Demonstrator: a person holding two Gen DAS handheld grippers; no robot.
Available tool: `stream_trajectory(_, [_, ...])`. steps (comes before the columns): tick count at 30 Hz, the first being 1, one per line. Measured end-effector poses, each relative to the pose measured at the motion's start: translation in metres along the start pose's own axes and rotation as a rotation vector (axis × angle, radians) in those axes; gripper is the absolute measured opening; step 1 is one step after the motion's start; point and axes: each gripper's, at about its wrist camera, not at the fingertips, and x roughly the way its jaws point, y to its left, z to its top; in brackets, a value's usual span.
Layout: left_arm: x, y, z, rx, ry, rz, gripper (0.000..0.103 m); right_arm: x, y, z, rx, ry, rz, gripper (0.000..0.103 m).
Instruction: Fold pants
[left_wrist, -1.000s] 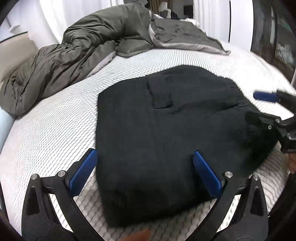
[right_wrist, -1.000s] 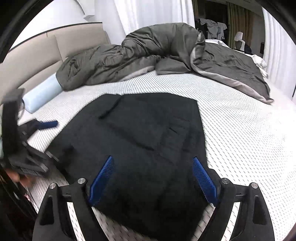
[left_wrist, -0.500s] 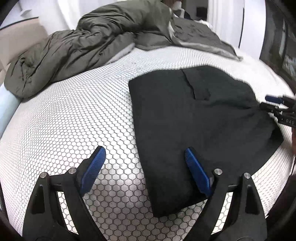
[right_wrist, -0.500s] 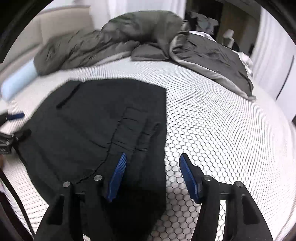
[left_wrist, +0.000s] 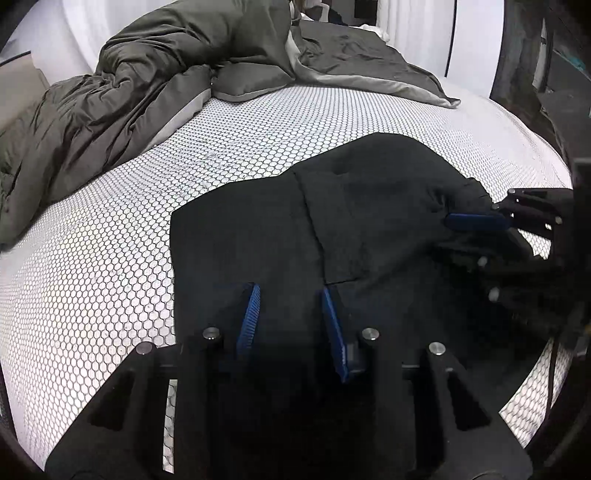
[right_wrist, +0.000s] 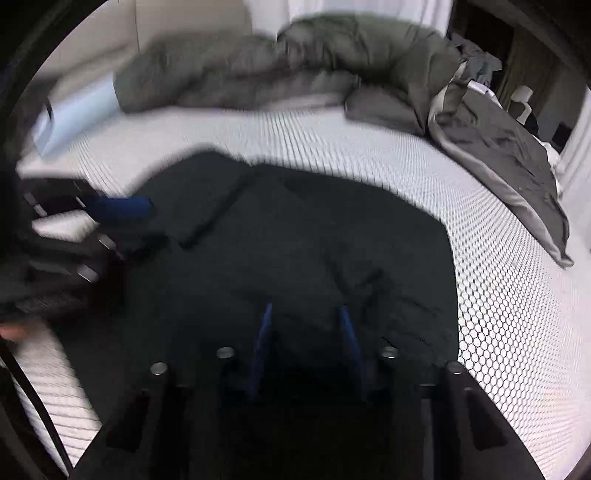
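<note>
While both grippers sit low over the near edge of the cloth, the scene reads as follows.

Bed: white mattress (left_wrist: 110, 258) with a honeycomb-pattern cover; it fills most of both views and bears everything else.

Duvet: grey-olive duvet (left_wrist: 147, 74), crumpled in a long heap across the far side of the bed, its pale lining showing at the far right edge; well apart from the pants.

Pants: black pants (left_wrist: 369, 221), folded into a broad flat bundle on the near half of the mattress, right of centre in the left wrist view and centred in the right wrist view (right_wrist: 314, 240). A pocket or panel seam runs across the top layer. The far edge near the right gripper is bunched and lifted slightly.

Pillow: pale blue bolster (right_wrist: 77, 110), far left against the headboard, blurred in the right wrist view.

Left gripper: left gripper (left_wrist: 290, 317), over the near left part of the pants, jaws closing. Blue pads (left_wrist: 249, 317) are narrow-set with black cloth between and below them; whether the pads press on the cloth I cannot tell, dark on dark.

Right gripper: right gripper (right_wrist: 306, 339), over the near right part of the pants, jaws closing, cloth between the pads (right_wrist: 349, 336). In the left wrist view it enters from the right (left_wrist: 476, 236), one blue pad lying on top of the bunched cloth and the other jaw under the fold. Contact looks likely there; a firm pinch cannot be confirmed.

Image quality: right wrist view is motion-blurred, most at the left side.
</note>
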Motion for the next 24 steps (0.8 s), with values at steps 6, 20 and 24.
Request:
stream_trajectory(6, [-0.008, 0.013, -0.009, -0.029, -0.014, 0.047, 0.037, -0.025, -0.050, -0.017, 0.148, -0.035, 0.064, 0.023])
stream_trajectory(20, [0.007, 0.036, 0.015, -0.157, -0.029, 0.080, 0.038, -0.006, -0.085, -0.006, 0.369, -0.046, 0.191, 0.051])
stream_trajectory(24, [0.010, 0.034, 0.018, -0.144, -0.035, 0.096, 0.038, -0.006, -0.078, 0.002, 0.328, -0.076, 0.152, 0.031])
